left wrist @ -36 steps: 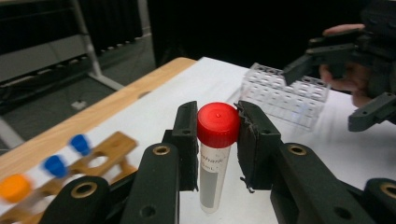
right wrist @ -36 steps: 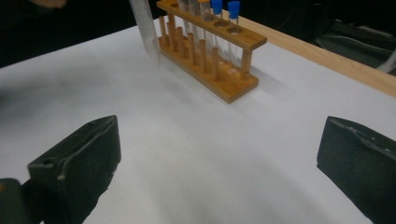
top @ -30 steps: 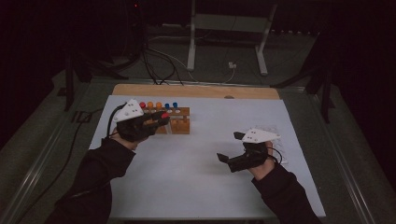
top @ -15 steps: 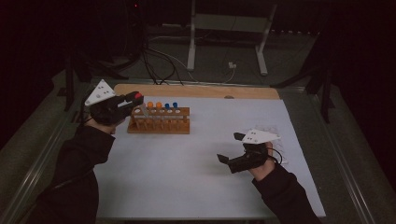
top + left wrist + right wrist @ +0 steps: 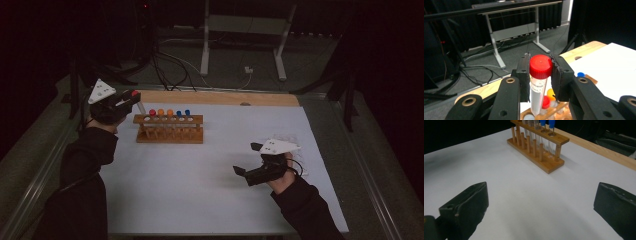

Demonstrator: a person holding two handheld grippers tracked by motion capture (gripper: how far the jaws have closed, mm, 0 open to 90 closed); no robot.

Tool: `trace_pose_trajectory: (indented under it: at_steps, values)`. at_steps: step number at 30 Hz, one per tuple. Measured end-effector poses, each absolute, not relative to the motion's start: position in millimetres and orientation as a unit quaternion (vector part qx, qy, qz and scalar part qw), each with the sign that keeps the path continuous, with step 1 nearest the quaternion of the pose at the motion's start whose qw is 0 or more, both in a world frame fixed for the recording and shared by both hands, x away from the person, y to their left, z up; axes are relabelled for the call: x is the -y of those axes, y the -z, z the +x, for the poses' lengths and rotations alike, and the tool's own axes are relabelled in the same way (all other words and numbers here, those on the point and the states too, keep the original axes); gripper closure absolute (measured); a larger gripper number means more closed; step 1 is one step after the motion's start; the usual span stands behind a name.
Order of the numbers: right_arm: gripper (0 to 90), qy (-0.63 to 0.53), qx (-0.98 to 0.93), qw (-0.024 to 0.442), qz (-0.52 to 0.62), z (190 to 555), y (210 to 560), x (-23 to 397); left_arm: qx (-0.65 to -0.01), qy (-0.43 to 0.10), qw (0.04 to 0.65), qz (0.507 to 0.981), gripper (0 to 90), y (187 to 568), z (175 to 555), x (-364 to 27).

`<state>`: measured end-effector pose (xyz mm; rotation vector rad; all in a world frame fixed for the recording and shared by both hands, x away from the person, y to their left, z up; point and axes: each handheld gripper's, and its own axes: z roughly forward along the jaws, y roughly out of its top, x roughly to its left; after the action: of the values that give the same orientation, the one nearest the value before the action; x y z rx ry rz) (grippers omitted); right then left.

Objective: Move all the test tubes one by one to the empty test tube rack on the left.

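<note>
A wooden test-tube rack point(image 5: 170, 129) stands at the back left of the white table, holding tubes with red, orange and blue caps. My left gripper point(image 5: 131, 96) hovers just left of the rack's left end, shut on a red-capped tube point(image 5: 539, 82) that hangs clear above the rack point(image 5: 549, 110). The pads clamp the tube just under its cap. My right gripper point(image 5: 248, 160) rests low over the table at the front right, open with nothing between its fingers. In the right gripper view the rack point(image 5: 536, 147) stands ahead of the wide-open jaws.
A wooden strip point(image 5: 220, 97) borders the table's far edge. A sheet of clear plastic point(image 5: 292, 142) lies beside the right hand. Metal stand legs point(image 5: 245, 45) and cables stand on the floor behind the table.
My left gripper has moved left and toward the back, from in front of the rack to beyond its left end, carrying the red-capped tube. The right gripper has stayed in place.
</note>
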<state>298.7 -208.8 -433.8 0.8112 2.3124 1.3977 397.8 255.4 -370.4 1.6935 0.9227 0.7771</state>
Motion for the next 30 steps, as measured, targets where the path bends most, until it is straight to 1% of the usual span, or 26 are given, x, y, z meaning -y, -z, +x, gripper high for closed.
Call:
trace_pose_trajectory:
  at_steps: [4,9,30]
  values:
    - [0.0,-0.487,-0.810,0.161,0.284,298.5,433.6,208.8,-0.399,-0.323,0.501,0.697,71.8,382.5,405.7,-259.6]
    - [0.0,-0.489,-0.809,0.160,0.286,298.3,433.2,209.3,-0.410,-0.313,0.513,0.686,71.8,396.1,410.5,-261.8]
    - [0.0,-0.488,-0.810,0.154,0.286,298.7,434.7,210.6,-0.426,-0.289,0.465,0.720,71.7,442.1,423.5,-248.8]
